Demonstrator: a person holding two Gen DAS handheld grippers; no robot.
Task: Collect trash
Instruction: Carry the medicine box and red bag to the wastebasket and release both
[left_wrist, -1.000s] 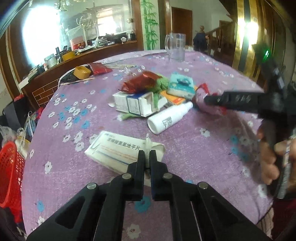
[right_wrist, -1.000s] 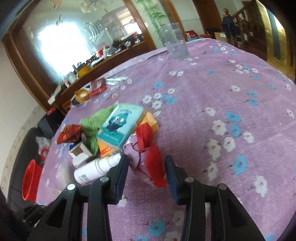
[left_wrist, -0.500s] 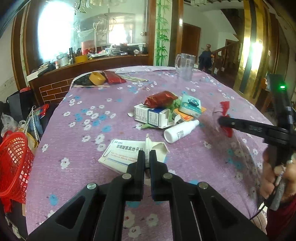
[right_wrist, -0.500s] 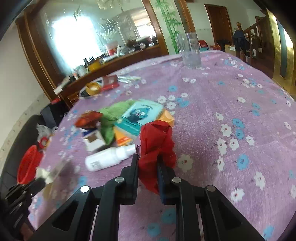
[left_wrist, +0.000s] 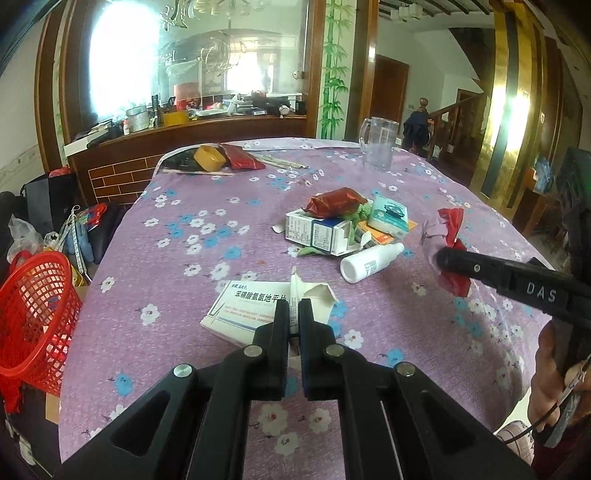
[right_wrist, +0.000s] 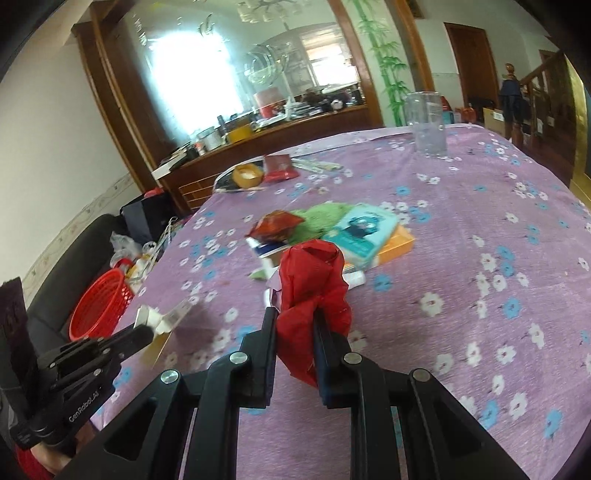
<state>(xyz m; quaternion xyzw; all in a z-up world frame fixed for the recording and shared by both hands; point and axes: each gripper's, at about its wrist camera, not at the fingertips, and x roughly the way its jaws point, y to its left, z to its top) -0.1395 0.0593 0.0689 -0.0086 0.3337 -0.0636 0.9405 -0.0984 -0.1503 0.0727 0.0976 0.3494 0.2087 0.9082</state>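
- Left wrist view: left gripper (left_wrist: 294, 314) has its jaws pressed tight on the torn flap of a white medicine box (left_wrist: 251, 308); box hangs just over the purple floral tablecloth (left_wrist: 192, 236), contact w/ cloth can't be told.
- Same view: right gripper (left_wrist: 441, 258) enters from the right edge, pinching a red crumpled wrapper (left_wrist: 452, 236); a hand (left_wrist: 554, 373) on its handle at lower right.
- Same view: red basket (left_wrist: 33, 314) stands off the table's left edge, below cloth level; judged the likely drop point.
- Same view: remaining trash mid-table: open blue-white carton (left_wrist: 321, 230), red foil packet (left_wrist: 334, 201), teal pack (left_wrist: 389, 216), white bottle (left_wrist: 371, 262) lying on its side; glass mug (left_wrist: 378, 147) far side, prob. not trash.
- Right wrist view: right gripper (right_wrist: 295, 328) clamped on the red crumpled wrapper (right_wrist: 312, 288); wrapper bulges above and below the pads, clear of the cloth.
- Same view: left gripper (right_wrist: 146, 334) at lower left w/ the white medicine box (right_wrist: 164, 319) in its tips; red basket (right_wrist: 101, 304) beyond the table edge.
- Step in hand (judgement): carry both items to the basket; keep both grips firm, as flap hold is thin and box may swing or tear; clear the table edge before lowering; release only once over the basket mouth; one hand at a time to avoid grippers clashing.
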